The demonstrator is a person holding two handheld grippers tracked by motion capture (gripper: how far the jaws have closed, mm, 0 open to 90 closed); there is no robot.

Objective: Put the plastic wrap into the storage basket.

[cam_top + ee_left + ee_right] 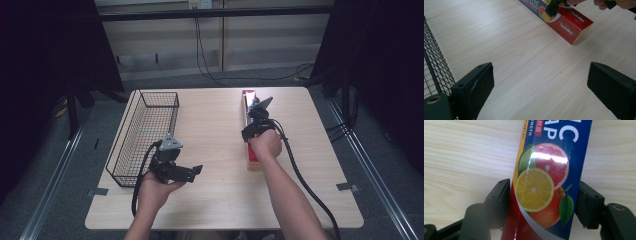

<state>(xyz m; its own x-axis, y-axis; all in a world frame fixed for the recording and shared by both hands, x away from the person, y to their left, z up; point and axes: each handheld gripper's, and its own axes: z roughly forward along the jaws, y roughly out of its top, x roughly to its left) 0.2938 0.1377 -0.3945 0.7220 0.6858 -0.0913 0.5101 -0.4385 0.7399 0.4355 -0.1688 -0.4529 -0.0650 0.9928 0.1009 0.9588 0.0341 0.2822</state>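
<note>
A long plastic wrap box (254,159), blue with citrus pictures and a red near end, lies on the wooden table (215,150) right of centre, running front to back. My right gripper (251,134) points down on it. In the right gripper view, the right gripper (544,202) has its two black pads against the long sides of the box (549,170) at the fruit picture. My left gripper (189,173) hovers low near the front left, open, with bare table between its jaws (540,82). The box (571,23) lies beyond it.
A black wire basket (121,132) stands along the table's left side, just left of my left gripper, and its mesh (434,65) is close beside the left jaw. Cables trail from both grippers toward the front edge.
</note>
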